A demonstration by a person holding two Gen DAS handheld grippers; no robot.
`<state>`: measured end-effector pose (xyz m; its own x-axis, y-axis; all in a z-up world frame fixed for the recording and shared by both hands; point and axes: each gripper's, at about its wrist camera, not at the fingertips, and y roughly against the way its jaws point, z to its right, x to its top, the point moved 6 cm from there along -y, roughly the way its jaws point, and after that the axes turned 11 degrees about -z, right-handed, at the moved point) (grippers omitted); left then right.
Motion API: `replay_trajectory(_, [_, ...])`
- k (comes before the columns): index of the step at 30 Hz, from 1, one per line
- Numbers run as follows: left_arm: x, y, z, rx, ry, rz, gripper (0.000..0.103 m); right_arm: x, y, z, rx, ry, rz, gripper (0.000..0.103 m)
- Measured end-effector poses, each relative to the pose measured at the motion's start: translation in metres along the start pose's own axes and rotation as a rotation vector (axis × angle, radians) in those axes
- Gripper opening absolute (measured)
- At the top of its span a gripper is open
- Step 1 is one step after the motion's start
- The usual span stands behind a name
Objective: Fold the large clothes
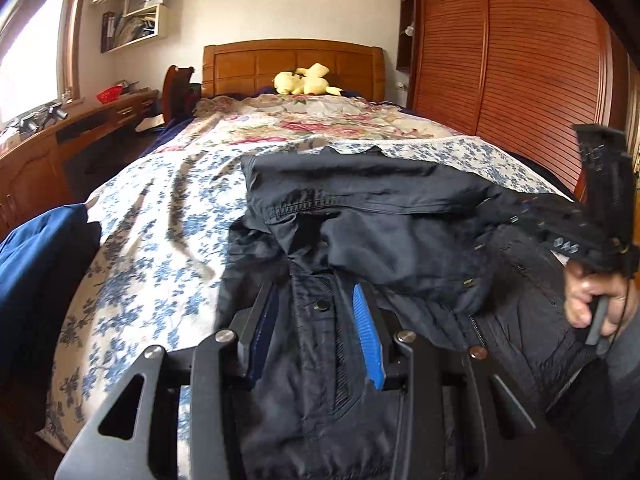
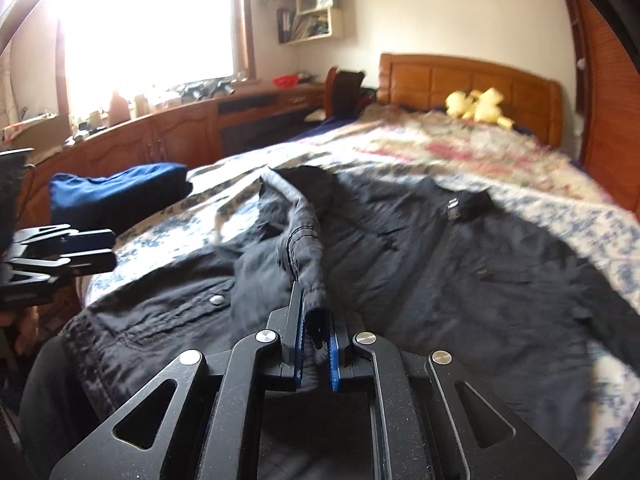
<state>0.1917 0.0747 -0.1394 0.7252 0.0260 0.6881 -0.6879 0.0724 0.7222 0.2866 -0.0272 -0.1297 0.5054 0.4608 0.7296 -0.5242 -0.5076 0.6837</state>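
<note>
bedroom with a wooden headboard [image 1: 292, 66], slatted wardrobe doors [image 1: 508, 64] on one side and a floral bedspread [image 1: 160, 208] over the bed; a dark navy jacket [image 1: 360, 216] lies spread across the near end. from the left wrist view, the left gripper [image 1: 316, 332] sits low over the jacket's front placket, its blue-padded fingers [image 1: 368, 336] partly apart with the snap-button strip between them; whether the pads actually press the cloth i cannot tell. at the right edge a hand [image 1: 596, 300] holds the other tool.

from the right wrist view, blurred, the right gripper [image 2: 316, 340] has its fingers almost together, pinched on the cuff end of the sleeve [image 2: 304, 232], which runs away from the fingers across the jacket body [image 2: 460, 260]. a folded blue garment [image 2: 120, 192] lies near the bed's edge, the left tool [image 2: 60, 248] beside it.

this looks like the sleeve fold: cuff gripped and raised. next it likely needs carrying across the chest and laying flat, while the left side keeps the front from sliding.
</note>
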Motion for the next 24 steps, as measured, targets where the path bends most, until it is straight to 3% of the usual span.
replay_trajectory(12, [0.023, -0.020, 0.042, -0.041, -0.080, 0.009, 0.037, -0.046, 0.038, 0.074, -0.114, -0.135, -0.068, 0.006])
replay_trajectory(19, [0.043, -0.040, 0.065, -0.078, -0.103, 0.015, 0.037, -0.069, 0.029, 0.102, -0.225, -0.185, -0.138, 0.007])
replay_trajectory(23, [0.055, -0.054, 0.079, -0.087, -0.131, 0.023, 0.037, -0.072, 0.022, 0.110, -0.267, -0.196, -0.150, 0.022])
replay_trajectory(24, [0.058, -0.057, 0.083, -0.091, -0.139, 0.024, 0.037, -0.073, 0.023, 0.111, -0.280, -0.197, -0.147, 0.032])
